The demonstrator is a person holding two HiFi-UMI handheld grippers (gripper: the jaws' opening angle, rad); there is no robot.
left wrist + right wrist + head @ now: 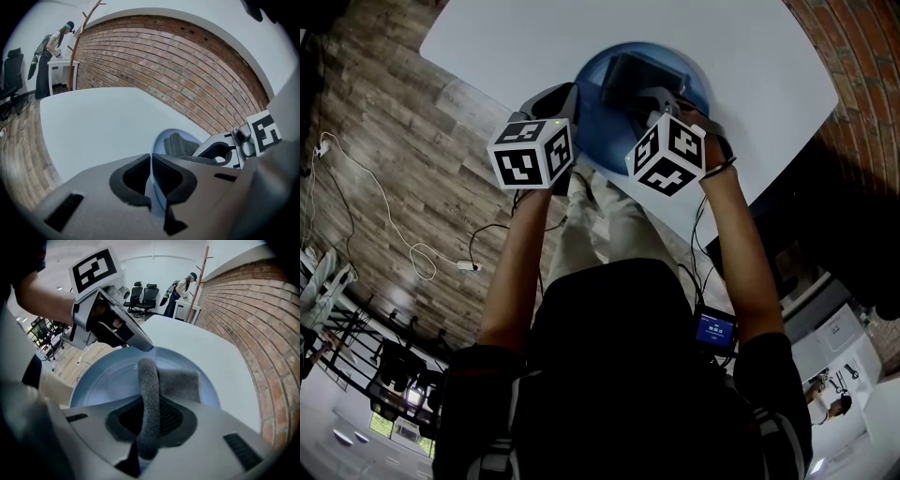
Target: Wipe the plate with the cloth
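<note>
White desk (506, 47) carries the plate (596, 127). At its near rim my left gripper (151, 168) is clamped on it. Over its middle, my right gripper (147, 420) pinches the cloth (180, 383).

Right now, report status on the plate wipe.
Left gripper shut on rim of plate. Right gripper shut on cloth, cloth lying on plate. Nothing seen in the way.
</note>
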